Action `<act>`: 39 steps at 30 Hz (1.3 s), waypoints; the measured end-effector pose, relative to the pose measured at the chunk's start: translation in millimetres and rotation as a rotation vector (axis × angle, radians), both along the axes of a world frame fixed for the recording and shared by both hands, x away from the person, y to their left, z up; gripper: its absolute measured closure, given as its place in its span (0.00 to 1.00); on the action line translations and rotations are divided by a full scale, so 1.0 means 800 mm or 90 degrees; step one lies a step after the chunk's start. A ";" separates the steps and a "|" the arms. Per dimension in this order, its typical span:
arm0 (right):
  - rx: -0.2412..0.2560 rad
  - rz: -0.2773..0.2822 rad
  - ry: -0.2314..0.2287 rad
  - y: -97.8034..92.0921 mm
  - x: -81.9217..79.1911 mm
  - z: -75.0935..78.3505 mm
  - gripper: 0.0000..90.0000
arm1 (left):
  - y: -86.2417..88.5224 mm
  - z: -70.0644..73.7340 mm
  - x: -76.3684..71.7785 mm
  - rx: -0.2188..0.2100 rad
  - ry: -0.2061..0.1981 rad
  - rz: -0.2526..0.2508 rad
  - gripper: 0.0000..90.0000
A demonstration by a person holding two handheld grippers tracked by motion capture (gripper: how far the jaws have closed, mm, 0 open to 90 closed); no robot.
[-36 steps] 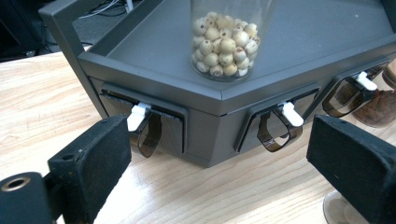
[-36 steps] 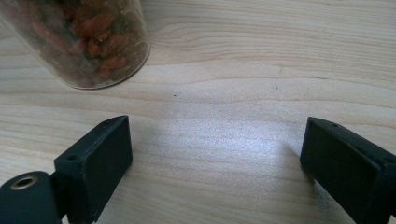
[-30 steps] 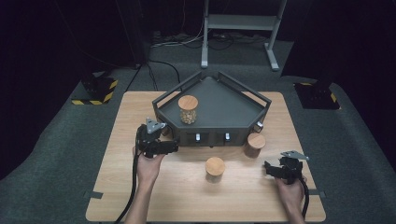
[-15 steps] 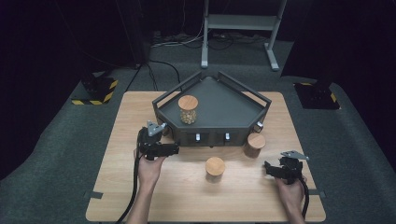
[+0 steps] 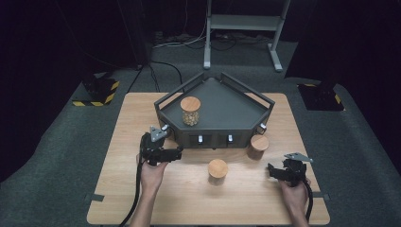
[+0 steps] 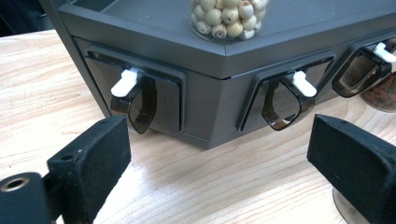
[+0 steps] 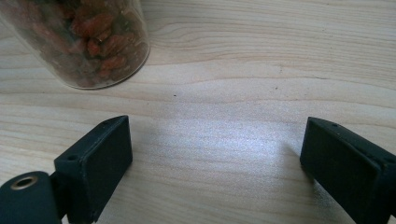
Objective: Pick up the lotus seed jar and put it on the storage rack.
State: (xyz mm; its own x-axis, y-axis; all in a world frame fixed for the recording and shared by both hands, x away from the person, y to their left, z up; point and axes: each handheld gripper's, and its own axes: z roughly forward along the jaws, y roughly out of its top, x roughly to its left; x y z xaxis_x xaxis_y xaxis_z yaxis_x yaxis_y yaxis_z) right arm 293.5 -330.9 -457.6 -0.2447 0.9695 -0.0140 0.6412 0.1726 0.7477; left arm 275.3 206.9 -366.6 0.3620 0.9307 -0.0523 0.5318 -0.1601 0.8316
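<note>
- L gripper: my jaws spread wide, nothing between them. It sits on the wooden table just off the front-left corner of the grey angular tray.
- R gripper: jaws spread too, empty, over bare wood near the table's right-front area.
- Work in hand, as I judge it: jars go onto the tray. One jar w/ pale round seeds stands upright on the tray deck; in the left gripper view its base shows above the tray's front wall.
- Two jars on the table, both upright, wooden lids up: jar w/ reddish dried fruit in front of the tray, mid-table; second jar touching or just beside the tray's right-front corner.
- Key relation: the mid-table jar lies betw. my two grippers, approx. level w/ R, fwd-right of L. In the right gripper view it sits up and left of the jaw line, apart from both jaws. R looks slightly nearer; needs a swing toward it to centre the jar betw. the jaws.
- Jar long axis: vertical, so a side-on pinch on the glass body suits.
- Tray front: smoked clear latches w/ white tabs.
- Writing/brands: none legible anywhere.
</note>
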 end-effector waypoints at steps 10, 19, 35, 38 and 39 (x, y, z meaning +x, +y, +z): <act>0.000 0.000 0.000 0.000 0.000 0.000 0.09 | -0.002 -0.008 0.001 0.004 0.008 -0.003 0.07; 0.000 0.000 0.000 0.000 0.000 0.000 0.09 | -0.001 -0.012 -0.001 0.004 0.007 -0.003 0.07; 0.000 0.000 0.000 0.000 0.000 0.000 0.09 | -0.001 -0.023 -0.002 0.004 0.012 -0.001 0.08; 0.000 0.000 0.000 0.000 0.000 0.000 0.09 | -0.002 -0.024 -0.003 0.006 0.013 0.000 0.08; 0.000 0.000 0.000 0.000 0.000 0.000 0.09 | -0.003 -0.025 -0.003 0.007 0.013 0.000 0.08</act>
